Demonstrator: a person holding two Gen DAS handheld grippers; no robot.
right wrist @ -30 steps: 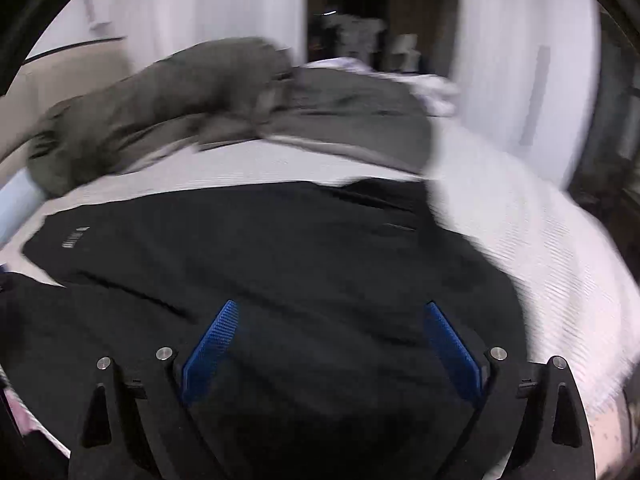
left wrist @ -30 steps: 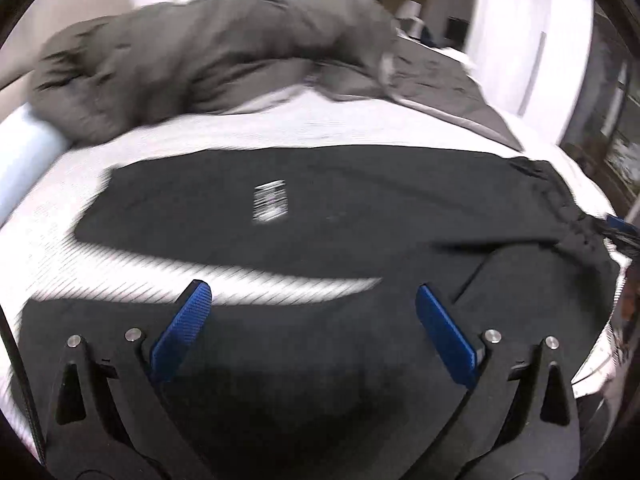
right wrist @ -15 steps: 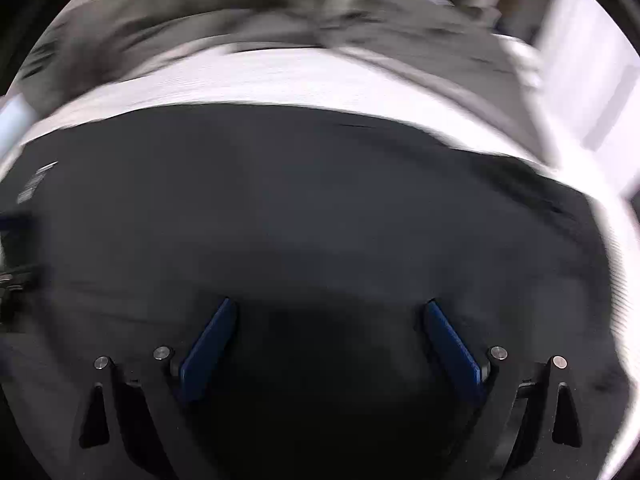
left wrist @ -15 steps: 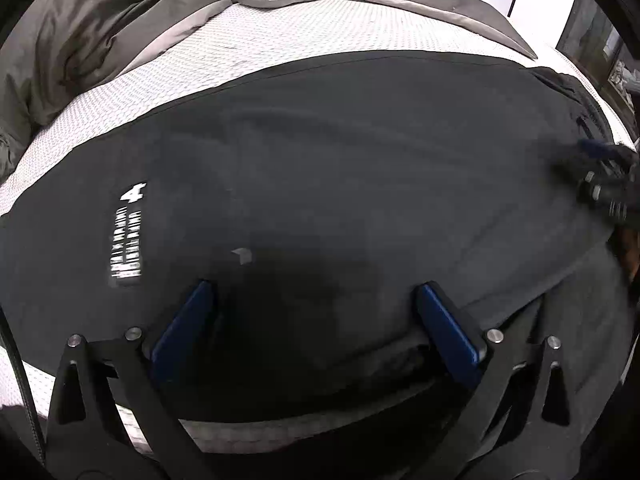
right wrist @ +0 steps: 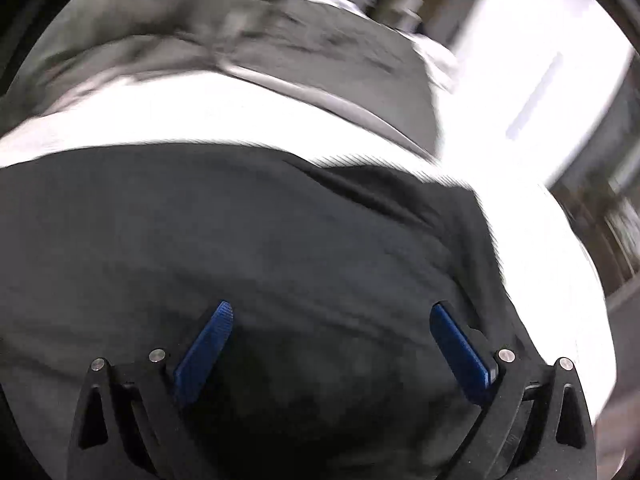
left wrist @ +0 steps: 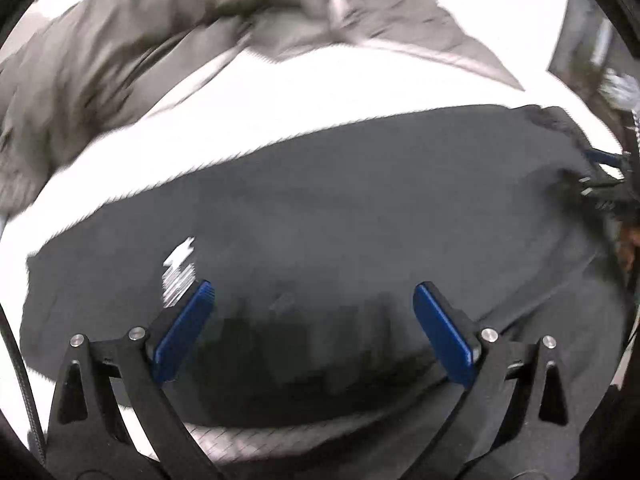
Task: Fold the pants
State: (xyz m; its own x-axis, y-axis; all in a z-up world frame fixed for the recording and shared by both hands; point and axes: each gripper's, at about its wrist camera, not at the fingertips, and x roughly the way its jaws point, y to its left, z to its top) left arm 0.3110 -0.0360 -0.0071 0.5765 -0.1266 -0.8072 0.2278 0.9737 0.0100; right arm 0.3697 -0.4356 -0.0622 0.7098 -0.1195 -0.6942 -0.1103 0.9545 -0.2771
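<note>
Right now your surface is a bed (left wrist: pixel 304 92) under a white textured sheet, bright and partly blown out in both views. At 10 to 12 o'clock of the left wrist view a rumpled grey duvet (left wrist: pixel 120 40) is heaped along the far side; it also fills 10 to 1 o'clock of the right wrist view (right wrist: pixel 304 36). White wall or wardrobe panels (right wrist: pixel 532 80) stand at 2 o'clock there, with blurred dark furniture at 3 o'clock.

Your black pants (left wrist: pixel 340 208) lie spread across the sheet from 9 to 3 o'clock, with a small white printed logo (left wrist: pixel 178 268) near 8 o'clock, just beyond your left tool's left finger. The left tool (left wrist: pixel 314 330) is spread wide over the fabric with nothing between its blue pads. In the right wrist view the pants (right wrist: pixel 248 232) cover the lower half, creased toward 3 o'clock. Your right tool (right wrist: pixel 332 346) is likewise wide apart, empty, over the cloth. Its dark frame also pokes in at 3 o'clock of the left view (left wrist: pixel 604 184).
</note>
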